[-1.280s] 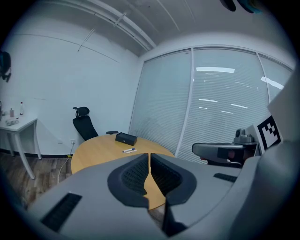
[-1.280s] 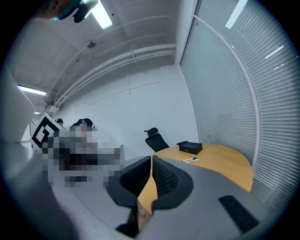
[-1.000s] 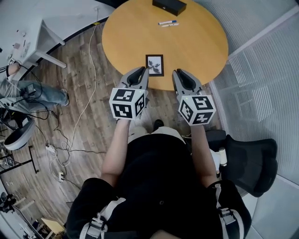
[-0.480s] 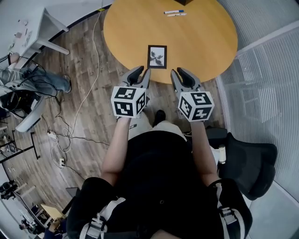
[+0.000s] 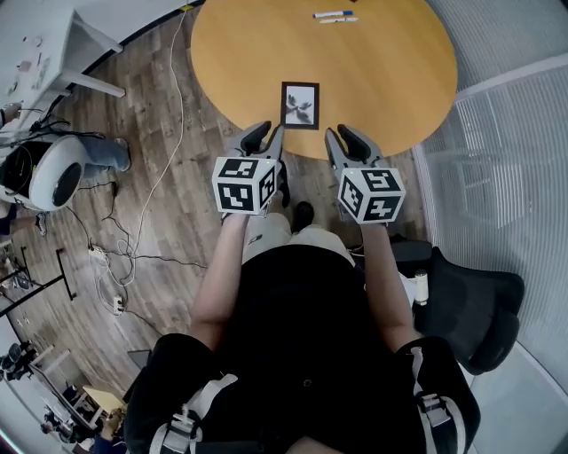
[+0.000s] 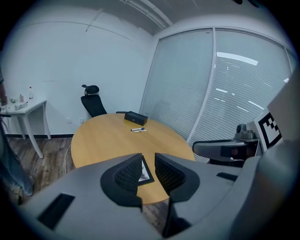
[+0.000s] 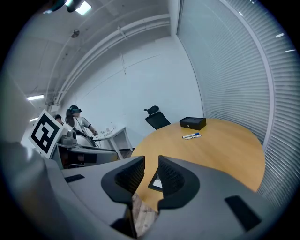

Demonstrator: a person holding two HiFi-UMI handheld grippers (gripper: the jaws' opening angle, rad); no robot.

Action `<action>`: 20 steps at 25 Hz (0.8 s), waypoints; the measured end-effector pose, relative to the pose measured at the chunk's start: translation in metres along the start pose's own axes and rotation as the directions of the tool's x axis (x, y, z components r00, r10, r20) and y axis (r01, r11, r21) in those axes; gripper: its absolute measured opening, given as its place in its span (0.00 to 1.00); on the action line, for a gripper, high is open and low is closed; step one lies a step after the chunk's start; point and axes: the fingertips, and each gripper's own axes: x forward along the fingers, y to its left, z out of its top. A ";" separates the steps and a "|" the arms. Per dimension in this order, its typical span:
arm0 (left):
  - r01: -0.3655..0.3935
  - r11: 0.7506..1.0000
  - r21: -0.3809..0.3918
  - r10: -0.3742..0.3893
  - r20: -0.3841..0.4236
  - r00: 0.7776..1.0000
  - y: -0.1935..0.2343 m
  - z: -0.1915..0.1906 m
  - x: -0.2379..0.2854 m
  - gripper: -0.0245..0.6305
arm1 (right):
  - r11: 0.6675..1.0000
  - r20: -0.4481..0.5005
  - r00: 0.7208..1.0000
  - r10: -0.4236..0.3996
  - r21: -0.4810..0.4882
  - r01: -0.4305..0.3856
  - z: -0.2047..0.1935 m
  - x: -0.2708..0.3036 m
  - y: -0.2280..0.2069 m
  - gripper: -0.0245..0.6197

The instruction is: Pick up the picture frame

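Reach comes first: the picture frame (image 5: 300, 105) lies flat on the bench (image 5: 390, 62) near its front edge, ahead of both tools. The left tool (image 5: 266, 140) stands parted and empty. The right tool (image 5: 343, 138) is opening, also empty. Best to approach low and catch the frame by one edge.

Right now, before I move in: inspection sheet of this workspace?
Surface: round wooden table, mostly bare.
Job's things: picture frame lies flat near the table's near edge, untouched.
Clutter: two markers and a black box on the far side.
Grippers: left tongs open and empty; right tongs opening, nothing between the jaws. Both are by the near edge, aimed at the frame.
Cables: white cable across the wood floor left of the table.
Surroundings: black office chair at the person's right, blinds-covered glass wall, white side table.
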 end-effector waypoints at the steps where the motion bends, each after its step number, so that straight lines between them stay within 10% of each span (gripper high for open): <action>1: 0.000 1.000 -0.002 0.000 -0.011 1.000 0.004 -0.001 0.006 0.16 | 1.000 -0.011 1.000 -0.003 0.003 0.003 -0.001 0.005 -0.003 0.21; 20: 0.011 0.997 -0.075 -0.026 -0.212 0.977 0.063 -0.042 0.119 0.16 | 0.993 -0.217 0.974 -0.068 0.083 0.088 -0.054 0.111 -0.057 0.22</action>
